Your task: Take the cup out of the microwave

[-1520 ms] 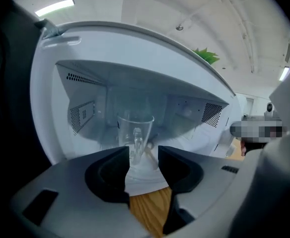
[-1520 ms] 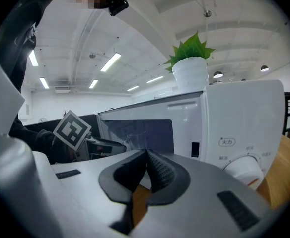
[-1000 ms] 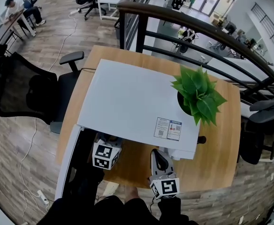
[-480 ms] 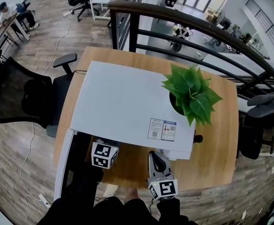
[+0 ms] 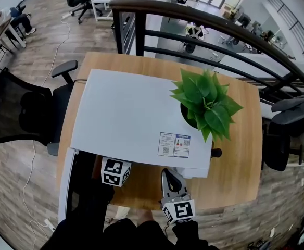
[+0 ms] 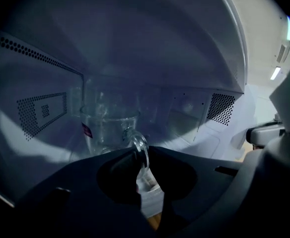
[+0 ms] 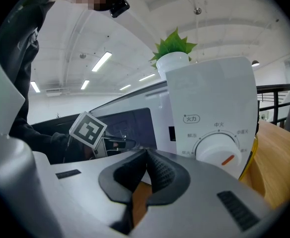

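1. Left gripper [image 6: 141,156]: the jaws are closing in with the handle [image 6: 142,144] of the glass cup [image 6: 108,128] right between them. The pads look like they're touching the glass on both sides.
2. The cup is standing upright inside the microwave [image 5: 131,113], on the cavity floor. It's centre-left in the left gripper view, with the handle turned back toward the camera and a small red label on its left side.
3. Right gripper [image 7: 146,155]: the ribbed pads are pressed together with nothing in them. It sits outside, low in front of the control panel, with the white knob [image 7: 217,150] to the right in its view.
4. In the head view the microwave door [image 5: 65,186] is swung open at lower left. The left gripper pokes in under the front edge and the right gripper is at bottom centre.
5. The potted plant [image 5: 204,103] is at the microwave's right end, on top as far as I can tell. Everything is on a wooden table [image 5: 240,165], with a black office chair [image 5: 22,111] off to the left.
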